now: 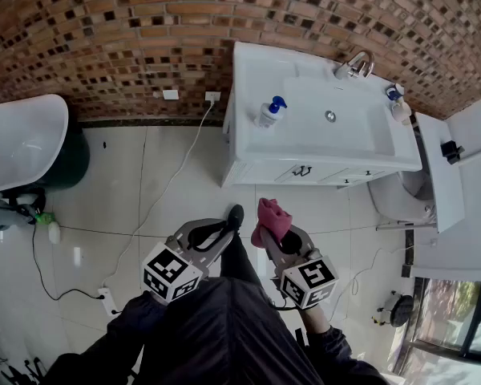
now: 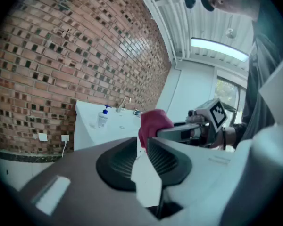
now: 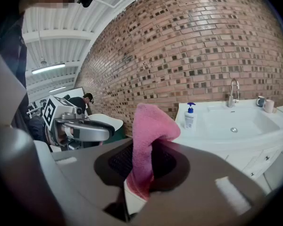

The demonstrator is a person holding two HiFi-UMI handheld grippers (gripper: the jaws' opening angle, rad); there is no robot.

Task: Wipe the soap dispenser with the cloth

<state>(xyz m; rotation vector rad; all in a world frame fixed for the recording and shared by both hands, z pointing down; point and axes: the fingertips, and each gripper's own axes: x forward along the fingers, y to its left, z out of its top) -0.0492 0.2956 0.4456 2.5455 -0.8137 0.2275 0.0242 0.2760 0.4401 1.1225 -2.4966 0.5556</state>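
The right gripper [image 3: 142, 166] clamps a pink cloth [image 3: 150, 126] that stands up between its jaws. A dispenser [image 3: 190, 117] stands on the left rim of the sink [image 3: 217, 127]; the left gripper [image 3: 82, 130] is well left of the sink.

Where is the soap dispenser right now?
In the head view, the soap dispenser stands on the left end of the white washbasin, near the brick wall, with the tap further right along the back edge.

Brick wall [image 1: 144, 38], white sink [image 1: 252, 70], tap [image 1: 357, 62], wall socket [image 1: 212, 97], perhaps two cups [image 3: 268, 105]
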